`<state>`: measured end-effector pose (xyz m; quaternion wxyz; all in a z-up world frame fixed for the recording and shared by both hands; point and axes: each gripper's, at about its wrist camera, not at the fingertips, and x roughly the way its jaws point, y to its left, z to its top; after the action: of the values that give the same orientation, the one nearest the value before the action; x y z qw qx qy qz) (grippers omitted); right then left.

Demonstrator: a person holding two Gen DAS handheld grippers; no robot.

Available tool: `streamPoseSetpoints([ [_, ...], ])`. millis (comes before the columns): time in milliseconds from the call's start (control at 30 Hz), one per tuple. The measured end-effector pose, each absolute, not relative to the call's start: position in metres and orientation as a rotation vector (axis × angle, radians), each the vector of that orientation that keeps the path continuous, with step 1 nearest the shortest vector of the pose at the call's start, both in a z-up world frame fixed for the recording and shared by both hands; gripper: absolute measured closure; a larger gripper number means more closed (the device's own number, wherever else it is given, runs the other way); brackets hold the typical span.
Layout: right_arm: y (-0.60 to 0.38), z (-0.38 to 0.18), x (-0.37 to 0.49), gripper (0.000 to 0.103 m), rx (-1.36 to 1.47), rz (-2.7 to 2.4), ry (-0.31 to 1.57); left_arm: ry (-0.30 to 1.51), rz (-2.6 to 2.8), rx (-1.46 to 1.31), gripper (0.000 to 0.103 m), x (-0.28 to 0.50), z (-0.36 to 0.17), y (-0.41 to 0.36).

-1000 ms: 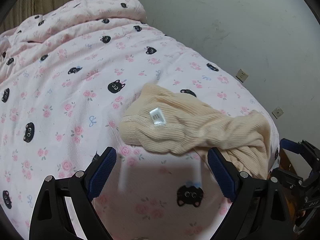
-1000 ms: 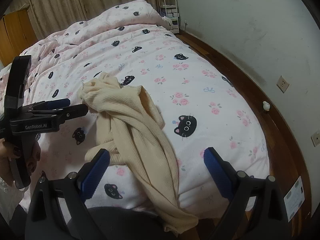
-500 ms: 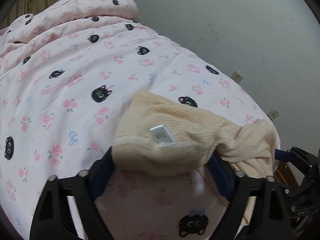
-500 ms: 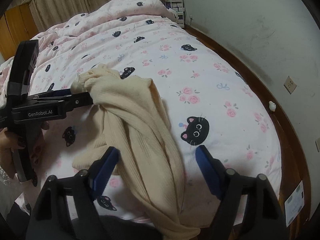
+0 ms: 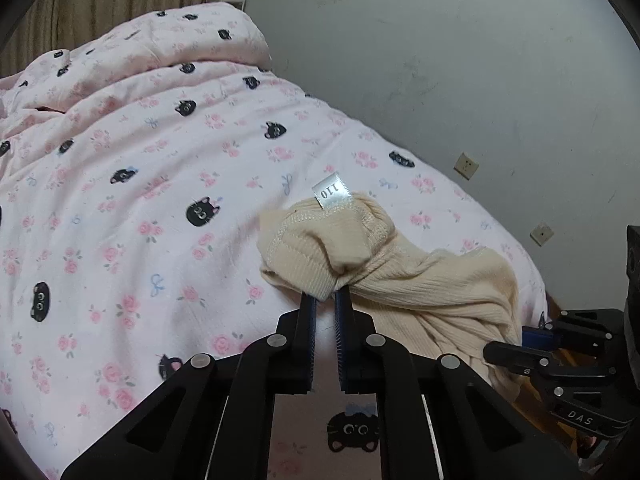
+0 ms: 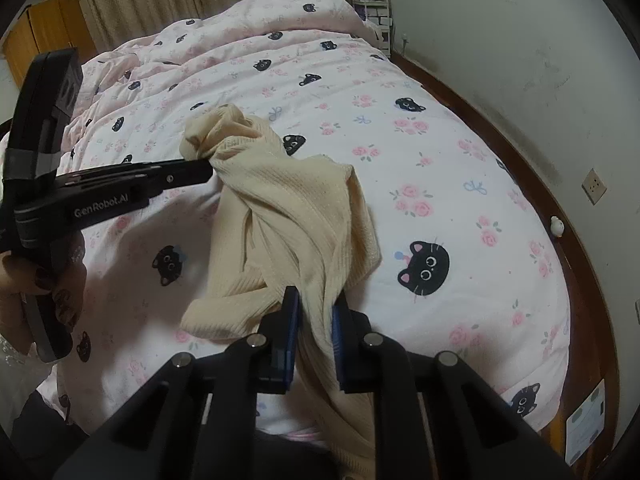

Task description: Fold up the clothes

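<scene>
Left wrist view. Left gripper (image 5: 325, 300): jaws nearly together, clamped on the stitched hem of the cream ribbed knit garment (image 5: 408, 280). Hem bunches above the jaw tips; a small white size tag (image 5: 331, 192) stands up from it, reading "110". Garment lies on the pink duvet with black cat faces and roses (image 5: 140, 200). From the pinch its body trails right and toward the camera, to the bed's near right edge, where the right gripper (image 5: 532, 338) is seen from the side. Open duvet lies to the left and beyond the garment. Grey-white wall (image 5: 440, 60) borders the far side, with a wall socket (image 5: 466, 166) just past the bed edge.

Right wrist view. Right gripper (image 6: 312, 320): jaws close together, clamped on a twisted fold of the garment (image 6: 292, 216) near its lower end. Long axis runs from the left gripper (image 6: 206, 170) at upper left, diagonally down to the near bed edge; a tail of cloth passes between the jaws and hangs over that edge. Cloth between the two grips is rumpled and partly twisted, not flat. Duvet (image 6: 440, 200) is open to the right of the garment as far as the dark wooden bed frame (image 6: 520, 168), which curves along the wall. The left hand (image 6: 44, 280) holds the left gripper's handle at frame left.
</scene>
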<state>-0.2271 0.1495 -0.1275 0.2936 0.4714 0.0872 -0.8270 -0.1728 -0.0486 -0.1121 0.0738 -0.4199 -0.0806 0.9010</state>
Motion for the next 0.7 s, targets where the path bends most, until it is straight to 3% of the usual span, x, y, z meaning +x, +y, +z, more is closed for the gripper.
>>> streamPoseSetpoints([
  [567, 0.152, -0.082, -0.198, 0.09, 1.151, -2.242, 0.258, -0.255, 2.823, -1.166, 0.101, -0.135, -0.068, -0.071],
  [667, 0.153, -0.081, -0.197, 0.09, 1.157, -2.246, 0.257, -0.258, 2.807, -1.217, 0.092, -0.136, -0.08, -0.074],
  [700, 0.153, -0.081, -0.197, 0.09, 1.157, -2.245, 0.257, -0.255, 2.802, -1.234, 0.08, -0.137, -0.086, -0.074],
])
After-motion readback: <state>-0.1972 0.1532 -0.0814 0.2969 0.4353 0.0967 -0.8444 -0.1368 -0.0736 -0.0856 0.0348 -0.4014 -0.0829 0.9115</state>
